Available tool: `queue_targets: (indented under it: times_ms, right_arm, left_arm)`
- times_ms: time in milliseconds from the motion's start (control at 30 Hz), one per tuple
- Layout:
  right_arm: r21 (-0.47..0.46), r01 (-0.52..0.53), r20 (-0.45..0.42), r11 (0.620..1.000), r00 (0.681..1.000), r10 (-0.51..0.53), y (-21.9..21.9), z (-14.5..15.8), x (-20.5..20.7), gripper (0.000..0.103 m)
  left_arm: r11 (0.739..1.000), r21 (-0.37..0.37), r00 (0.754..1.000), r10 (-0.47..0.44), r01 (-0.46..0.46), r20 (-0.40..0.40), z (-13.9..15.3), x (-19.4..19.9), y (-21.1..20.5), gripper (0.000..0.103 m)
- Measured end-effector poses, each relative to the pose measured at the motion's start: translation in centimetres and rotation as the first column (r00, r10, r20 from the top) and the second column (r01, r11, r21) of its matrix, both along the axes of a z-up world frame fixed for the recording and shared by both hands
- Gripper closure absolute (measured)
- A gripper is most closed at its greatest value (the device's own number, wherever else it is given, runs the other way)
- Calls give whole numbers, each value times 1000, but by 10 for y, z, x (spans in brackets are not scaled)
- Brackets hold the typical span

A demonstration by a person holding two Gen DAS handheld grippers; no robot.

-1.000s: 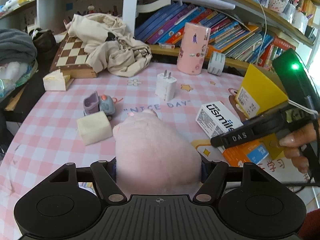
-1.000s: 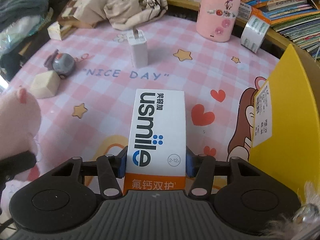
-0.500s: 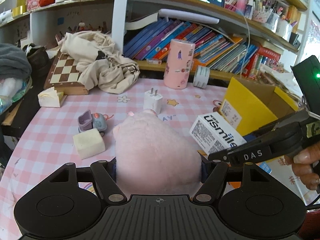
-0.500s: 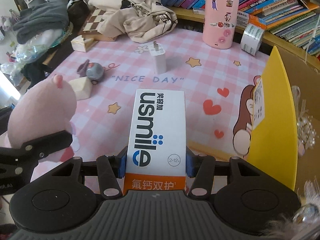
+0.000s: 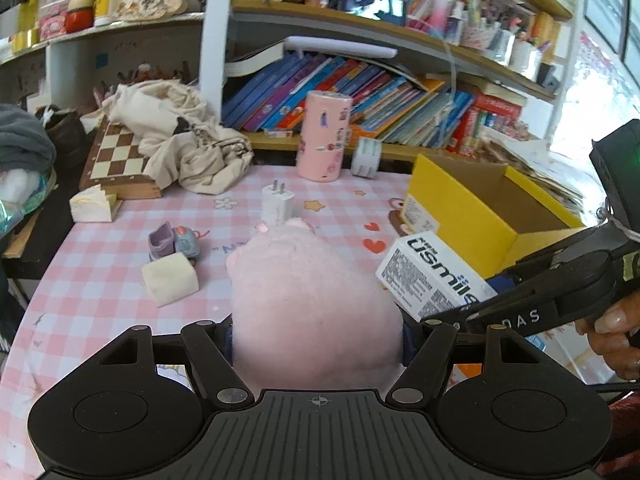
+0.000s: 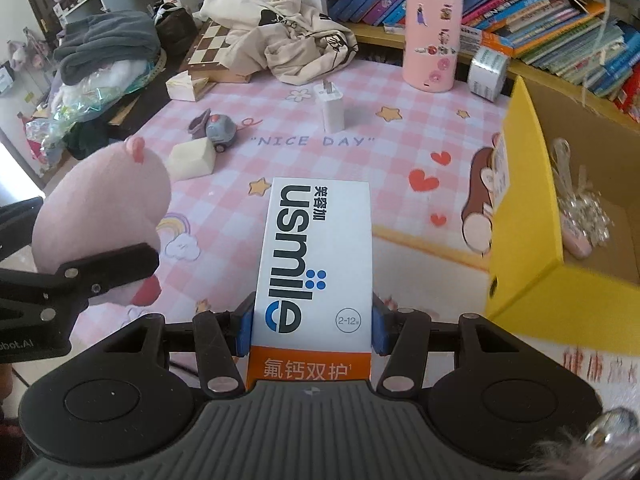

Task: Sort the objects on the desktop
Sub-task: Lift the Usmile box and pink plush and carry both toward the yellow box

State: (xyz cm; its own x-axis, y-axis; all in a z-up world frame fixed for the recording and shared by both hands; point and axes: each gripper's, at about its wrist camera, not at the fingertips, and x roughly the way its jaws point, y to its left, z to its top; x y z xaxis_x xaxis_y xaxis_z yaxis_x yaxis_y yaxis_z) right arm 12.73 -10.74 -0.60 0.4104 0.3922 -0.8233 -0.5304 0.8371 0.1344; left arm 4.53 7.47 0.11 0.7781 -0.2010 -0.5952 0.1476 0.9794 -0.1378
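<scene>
Gripping pink plush [image 5: 312, 292] in left jaws, usmile box [image 6: 316, 260] in right

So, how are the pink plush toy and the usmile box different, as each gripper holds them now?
The pink plush toy is soft, round and fuzzy, while the usmile box is a flat, hard-edged rectangle. The toy is plain pink; the box is white with dark lettering and an orange band. The left gripper holds the toy; the right gripper holds the box. Both are clamped and lifted above the checked pink tablecloth.
</scene>
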Motion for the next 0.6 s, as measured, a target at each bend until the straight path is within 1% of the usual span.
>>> queue_targets:
  times_ms: [100,367,600]
  right_arm:
    - [1,20,-7,1000,1000,-20,-6,0,-15,53]
    - [0,93,-18,996,995,-93,-26,0,-42,53]
    - [-3,154,-35,988,987,-154,-42,-4,-55,53]
  left_arm:
    - [999,1,999,-36,36,1,1,-8,-4,33]
    - [996,-10,996,-89,89,6,1,-15,-14,33]
    - [984,-6,984,-178,178,-9,-3,-18,-32,33]
